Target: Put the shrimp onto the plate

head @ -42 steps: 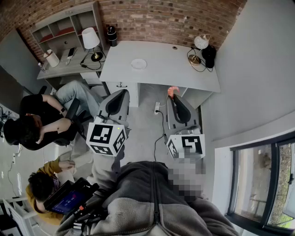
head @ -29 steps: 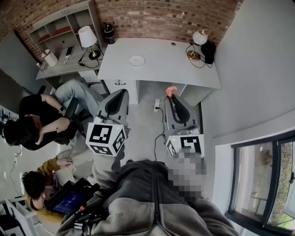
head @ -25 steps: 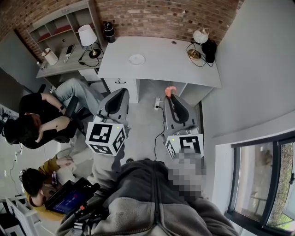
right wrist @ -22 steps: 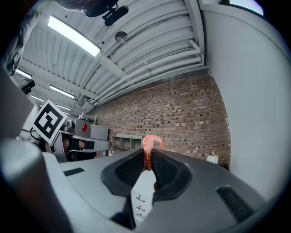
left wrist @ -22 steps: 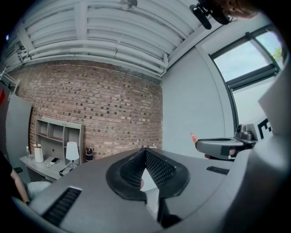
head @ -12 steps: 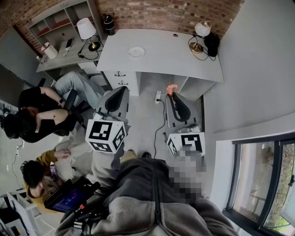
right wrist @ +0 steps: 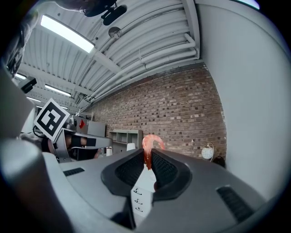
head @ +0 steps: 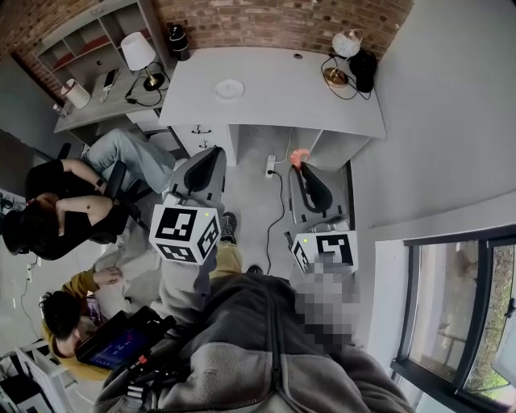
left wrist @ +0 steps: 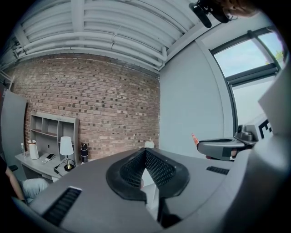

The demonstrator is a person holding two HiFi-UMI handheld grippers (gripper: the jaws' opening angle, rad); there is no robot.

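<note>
Head view, left to right. A seated person (head: 64, 214) at the far left. A lamp (head: 137, 53) on the side desk (head: 97, 113). My left claw (head: 211, 155), held over the floor (head: 254, 210); its own view shows the jaws brought together at the tips with nothing between them. The plate (head: 229, 89), bare, lying on the left half of the white desk (head: 282, 97) against the brick wall (head: 266, 24), well ahead of both claws. My right claw (head: 300, 167), level with the left and near it, jaws closed on the shrimp (head: 300, 156); the shrimp's curled pink end stands out past the tips. The shrimp hangs in the air short of the desk's front edge, well apart from the plate. A window (head: 451, 314) at the far right
</note>
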